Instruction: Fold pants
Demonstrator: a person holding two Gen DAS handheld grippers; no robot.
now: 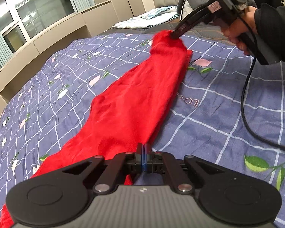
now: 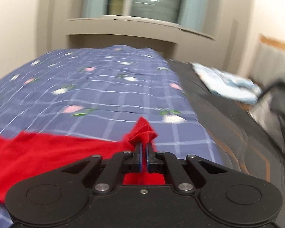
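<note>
At 9 o'clock of the left wrist view we see a window [image 1: 19, 9] above beige cabinets. The red pants [image 1: 127, 102] lie stretched in a long strip on the blue checked quilt [image 1: 218, 110] of the bed, running from 7 o'clock up towards 1 o'clock. Our left tongs [image 1: 144, 148] at 6 o'clock are pressed together on the near edge of the pants. At 1 o'clock our right tongs [image 1: 173, 35] pinch the far end of the pants, bunched and raised off the quilt, with our right hand [image 1: 239, 30] on the handle and a black cable [image 1: 245, 95] hanging down from it. A pale blue cloth [image 1: 148, 19] lies at 12 o'clock beyond the quilt.

In the blurred right wrist view the pants [image 2: 38, 152] spread from 9 o'clock to the centre, where the right tongs [image 2: 144, 146] are closed on a crumpled red tuft. The quilt [image 2: 104, 87] fills the middle; the pale cloth [image 2: 226, 85] sits at 2 o'clock.
</note>
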